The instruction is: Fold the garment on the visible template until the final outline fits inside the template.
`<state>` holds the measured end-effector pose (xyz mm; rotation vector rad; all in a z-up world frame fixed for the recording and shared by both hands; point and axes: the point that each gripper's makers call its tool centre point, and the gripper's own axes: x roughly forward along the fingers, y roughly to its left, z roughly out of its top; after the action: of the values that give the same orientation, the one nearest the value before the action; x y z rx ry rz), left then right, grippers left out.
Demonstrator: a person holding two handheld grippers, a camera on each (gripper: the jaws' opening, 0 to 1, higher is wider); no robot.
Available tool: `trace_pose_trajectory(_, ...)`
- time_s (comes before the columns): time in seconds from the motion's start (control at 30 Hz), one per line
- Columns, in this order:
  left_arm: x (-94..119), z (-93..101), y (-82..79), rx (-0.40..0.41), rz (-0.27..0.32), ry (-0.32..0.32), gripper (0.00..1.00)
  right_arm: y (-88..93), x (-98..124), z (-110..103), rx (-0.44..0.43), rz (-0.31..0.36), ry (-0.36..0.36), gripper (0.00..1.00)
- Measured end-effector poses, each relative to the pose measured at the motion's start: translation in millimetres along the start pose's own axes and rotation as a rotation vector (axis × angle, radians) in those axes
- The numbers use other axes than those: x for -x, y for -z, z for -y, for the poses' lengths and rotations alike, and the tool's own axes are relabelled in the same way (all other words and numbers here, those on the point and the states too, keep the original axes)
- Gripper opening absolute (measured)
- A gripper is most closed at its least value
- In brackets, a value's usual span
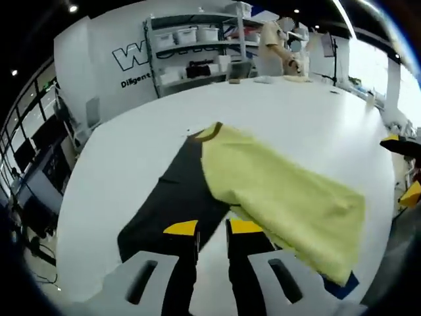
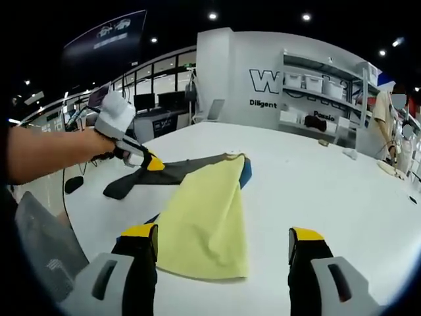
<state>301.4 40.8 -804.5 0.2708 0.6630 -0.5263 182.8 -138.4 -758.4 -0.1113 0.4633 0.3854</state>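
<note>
Looking along the left gripper view: left tongs (image 1: 212,232) nearly closed, narrow gap, yellow tips over the dark sleeve, nothing visibly gripped. One garment (image 1: 276,191) lies flat on the white worktop (image 1: 131,151), just ahead of the tips; yellow part folded over the dark part. A blue patch (image 1: 347,283), possibly the template, peeks out under the near hem, mostly hidden. One person (image 1: 273,45) stands at the far edge by the shelving (image 1: 194,46).

Right gripper view: right tongs (image 2: 222,245) spread wide, holding nothing, garment (image 2: 207,220) between and just beyond the tips. Left tongs (image 2: 148,161) enter from the left, tip at the dark sleeve; contact unclear. Blue shows at the collar.
</note>
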Motion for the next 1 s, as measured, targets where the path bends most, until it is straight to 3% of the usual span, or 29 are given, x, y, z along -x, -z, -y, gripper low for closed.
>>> trace_pose_trajectory(0.2, 9.3, 44.9, 19.1, 0.004, -0.017, 0.061, 0.15, -1.9, 1.0, 0.9, -0.002, 0.01, 0.002, 0.82)
trace_pose_trajectory(0.43, 23.0, 81.0, 41.8, 0.025, -0.04, 0.117, 0.16, -4.7, 1.5, -1.7, 0.004, 0.02, -0.008, 0.82)
trace_pose_trajectory(0.67, 20.5, 91.8, 60.5, 0.036, -0.094, 0.127, 0.17, -6.2, 2.2, -4.0, 0.01, 0.026, -0.017, 0.82)
trace_pose_trajectory(0.8, 21.9, 94.6, 60.4, 0.067, -0.093, 0.132, 0.21, -7.1, 2.5, -4.1, 0.009, 0.03, -0.018, 0.82)
trace_pose_trajectory(1.0, 22.5, 107.5, 74.1, 0.097, -0.161, 0.165, 0.13, -8.5, 2.8, -4.8, 0.011, 0.035, -0.022, 0.81)
